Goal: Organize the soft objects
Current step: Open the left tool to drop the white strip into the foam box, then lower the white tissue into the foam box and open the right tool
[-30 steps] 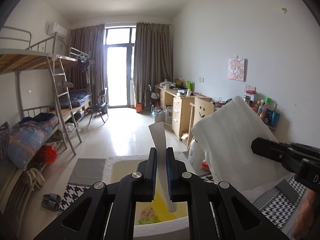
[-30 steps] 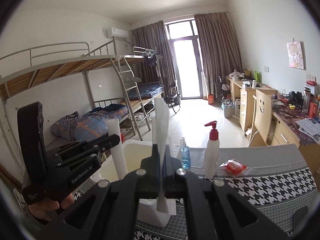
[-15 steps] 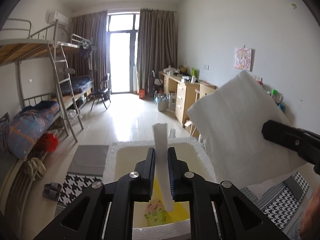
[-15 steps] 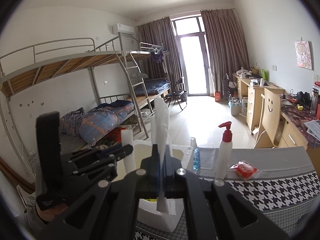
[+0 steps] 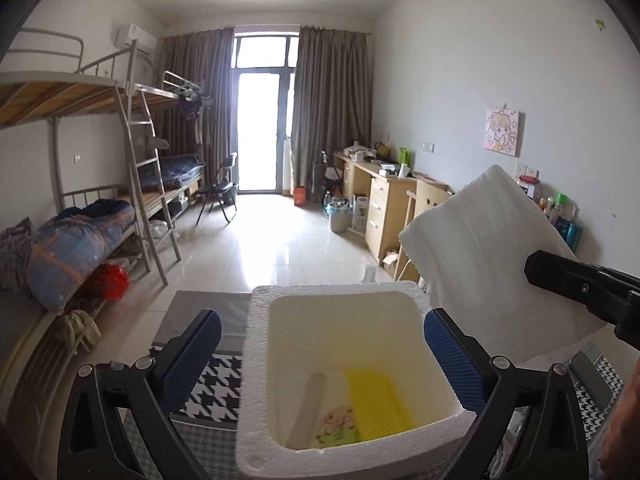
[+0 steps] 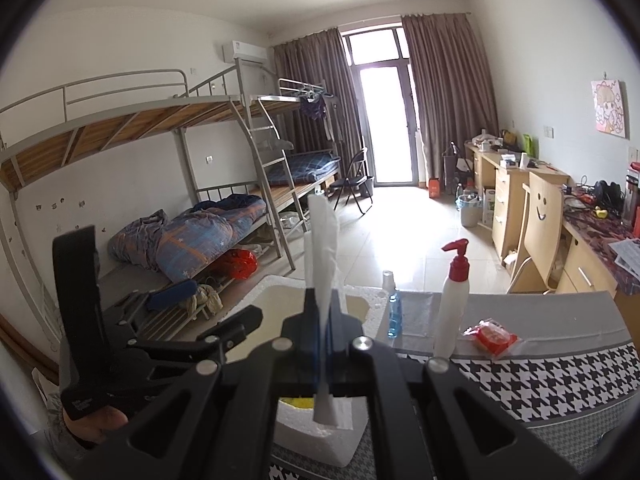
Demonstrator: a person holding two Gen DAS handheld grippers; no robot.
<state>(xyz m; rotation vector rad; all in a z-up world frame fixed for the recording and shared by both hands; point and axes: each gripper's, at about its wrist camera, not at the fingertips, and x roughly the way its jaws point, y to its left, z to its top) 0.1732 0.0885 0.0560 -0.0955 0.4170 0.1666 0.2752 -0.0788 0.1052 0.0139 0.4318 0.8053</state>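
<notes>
My left gripper (image 5: 320,356) is open and empty above a white foam box (image 5: 256,364). Inside the box lie a white cloth strip (image 5: 306,404), a yellow item (image 5: 374,398) and a printed packet (image 5: 336,426). My right gripper (image 6: 324,344) is shut on a white folded cloth (image 6: 322,256), held upright beside the box (image 6: 320,428). The same cloth shows as a broad white sheet in the left wrist view (image 5: 492,256), to the right of the box. The left gripper shows in the right wrist view at left (image 6: 200,320).
The box stands on a table with a houndstooth cover (image 6: 540,380). On it are a white pump bottle with red top (image 6: 452,304), a small blue spray bottle (image 6: 394,312) and a red packet (image 6: 492,336). Bunk beds stand left, desks right.
My left gripper opened and let go of the white strip, which now lies in the foam box. The right gripper still holds its cloth.
</notes>
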